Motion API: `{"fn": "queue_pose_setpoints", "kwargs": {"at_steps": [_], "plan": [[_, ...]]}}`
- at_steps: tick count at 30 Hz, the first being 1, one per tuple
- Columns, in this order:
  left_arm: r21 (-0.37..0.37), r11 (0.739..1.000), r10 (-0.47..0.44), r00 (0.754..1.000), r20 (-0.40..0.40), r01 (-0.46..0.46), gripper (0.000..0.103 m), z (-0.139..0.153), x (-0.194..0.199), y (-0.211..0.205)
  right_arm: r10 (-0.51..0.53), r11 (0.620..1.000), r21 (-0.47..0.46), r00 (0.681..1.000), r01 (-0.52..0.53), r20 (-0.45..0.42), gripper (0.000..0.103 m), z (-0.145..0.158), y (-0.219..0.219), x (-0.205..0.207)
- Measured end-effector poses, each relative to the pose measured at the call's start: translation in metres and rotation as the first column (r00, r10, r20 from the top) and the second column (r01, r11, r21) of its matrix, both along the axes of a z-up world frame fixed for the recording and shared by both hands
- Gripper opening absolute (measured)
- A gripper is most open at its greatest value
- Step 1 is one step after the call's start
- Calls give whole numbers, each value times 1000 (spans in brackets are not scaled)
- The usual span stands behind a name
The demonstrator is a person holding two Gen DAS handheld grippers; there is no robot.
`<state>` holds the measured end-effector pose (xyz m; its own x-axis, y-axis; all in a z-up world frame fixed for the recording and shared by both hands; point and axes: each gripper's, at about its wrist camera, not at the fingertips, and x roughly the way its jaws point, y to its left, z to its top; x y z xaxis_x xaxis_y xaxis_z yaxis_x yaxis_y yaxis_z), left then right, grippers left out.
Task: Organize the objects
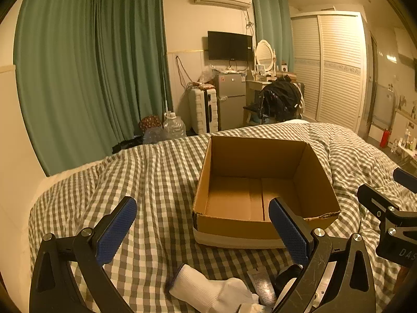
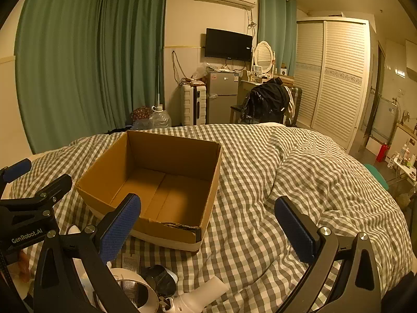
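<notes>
An open cardboard box (image 1: pixel 263 190) is seen sitting on the gingham duvet (image 1: pixel 156 177), its interior bare and its near rim torn at one corner. A small heap of loose items lies on the duvet just in front of the box, at the lower frame edge in both views: a white knitted sock (image 1: pixel 208 287), a roll of pale tape (image 2: pixel 140 287), a dark rounded object (image 2: pixel 159 279) not identifiable, and a flat printed packet (image 1: pixel 263 284) partly hidden.

The sock is judged light, soft and limp; it is expected to drape and sag when lifted, so a pinch at the ribbed cuff or across the bunched middle is preferred. The tape roll is judged stiff and light, best taken across its wall.

The left gripper (image 1: pixel 206 234) is held with jaws spread wide, nothing between the blue pads, above the sock. The right gripper (image 2: pixel 208 232) is likewise spread and unloaded, beside the box and over the duvet.

Beyond the bed, green curtains (image 1: pixel 91 65), a small fridge (image 1: pixel 230 99) and a wall television (image 1: pixel 229 45) are noted.
</notes>
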<state>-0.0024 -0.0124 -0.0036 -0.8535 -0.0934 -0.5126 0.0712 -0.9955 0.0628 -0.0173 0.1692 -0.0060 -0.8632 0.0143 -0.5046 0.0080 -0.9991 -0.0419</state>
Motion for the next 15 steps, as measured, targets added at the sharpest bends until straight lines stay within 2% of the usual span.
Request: {"fn": "queue_pose_setpoints", "kwargs": {"at_steps": [15], "plan": [[4, 1000, -5, 1000, 10, 5, 103, -3, 0, 0, 1, 1000, 1, 1000, -1, -3, 103, -1, 3, 3]]}}
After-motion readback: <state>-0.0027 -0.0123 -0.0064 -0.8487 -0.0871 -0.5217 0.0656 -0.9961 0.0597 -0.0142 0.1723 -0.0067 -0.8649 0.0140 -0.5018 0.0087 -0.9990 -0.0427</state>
